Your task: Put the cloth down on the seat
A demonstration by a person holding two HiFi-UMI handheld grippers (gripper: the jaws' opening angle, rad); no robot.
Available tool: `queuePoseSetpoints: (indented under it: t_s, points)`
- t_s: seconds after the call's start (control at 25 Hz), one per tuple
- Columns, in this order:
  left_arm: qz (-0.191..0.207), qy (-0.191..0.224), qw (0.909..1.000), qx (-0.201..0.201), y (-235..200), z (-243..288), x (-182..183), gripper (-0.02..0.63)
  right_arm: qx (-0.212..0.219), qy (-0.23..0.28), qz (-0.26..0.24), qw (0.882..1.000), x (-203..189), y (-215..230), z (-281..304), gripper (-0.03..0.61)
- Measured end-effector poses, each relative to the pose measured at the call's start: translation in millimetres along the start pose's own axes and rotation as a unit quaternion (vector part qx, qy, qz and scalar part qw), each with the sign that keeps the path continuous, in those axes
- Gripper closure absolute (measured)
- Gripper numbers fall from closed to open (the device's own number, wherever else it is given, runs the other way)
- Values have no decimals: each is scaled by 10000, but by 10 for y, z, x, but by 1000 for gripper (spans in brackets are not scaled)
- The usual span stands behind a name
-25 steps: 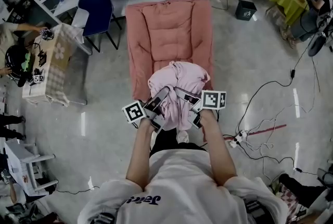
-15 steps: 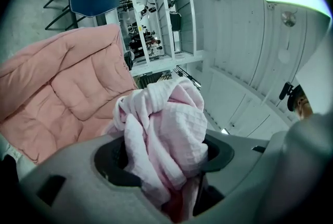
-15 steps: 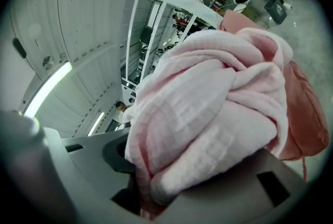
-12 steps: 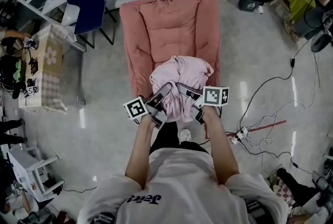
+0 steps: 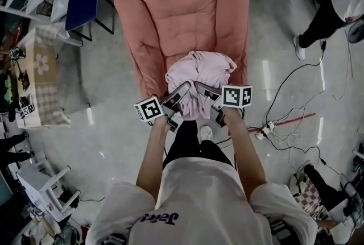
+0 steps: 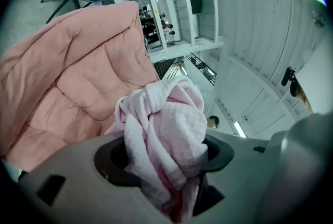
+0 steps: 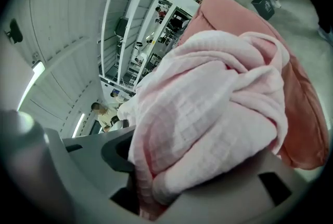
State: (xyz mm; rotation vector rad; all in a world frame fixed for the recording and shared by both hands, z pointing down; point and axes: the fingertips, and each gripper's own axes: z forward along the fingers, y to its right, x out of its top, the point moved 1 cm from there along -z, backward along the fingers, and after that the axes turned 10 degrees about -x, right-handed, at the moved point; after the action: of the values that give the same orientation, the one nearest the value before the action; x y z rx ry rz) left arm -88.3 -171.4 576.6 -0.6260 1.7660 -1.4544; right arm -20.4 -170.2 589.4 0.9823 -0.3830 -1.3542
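Left gripper [image 5: 177, 99] clamps the pink cloth [image 5: 199, 70]; right gripper [image 5: 206, 95] is opening its jaws around it

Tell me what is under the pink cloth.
The salmon chair's seat lies beneath the pink cloth, showing beyond its far and side edges. The part directly below is covered, so whether they touch cannot be seen.

We record the cloth [image 5: 199, 76]: pale pink, waffle-woven, gathered into a crumpled, twisted bundle over the front part of the seat [image 5: 182, 11]. The seat is a salmon-pink quilted cushion with raised padded sides. We cannot tell whether the bundle's weight rests on it.
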Motion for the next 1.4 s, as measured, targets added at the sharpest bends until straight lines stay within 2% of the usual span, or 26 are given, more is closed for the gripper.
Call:
queuePoseSetpoints:
  t_s: [0.52,1.04,1.24,1.4]
  points:
    - [-560,-107,9974,434,-1073,91,104,333,-381,-283,420,9980,15,736,764,368]
    - [-754,-182,9937,811,-2187,82,25,331,-701,-456,606,9946,-137,1553,1463,370]
    - [-885,-137,9904,1053,-2667,76,-61,330,-863,-580,659,9924,-224,1935,1738,370]
    - [-831,-178,9885,1252,-3067,86,-112,328,-965,-546,781,9908,-285,2246,1968,374]
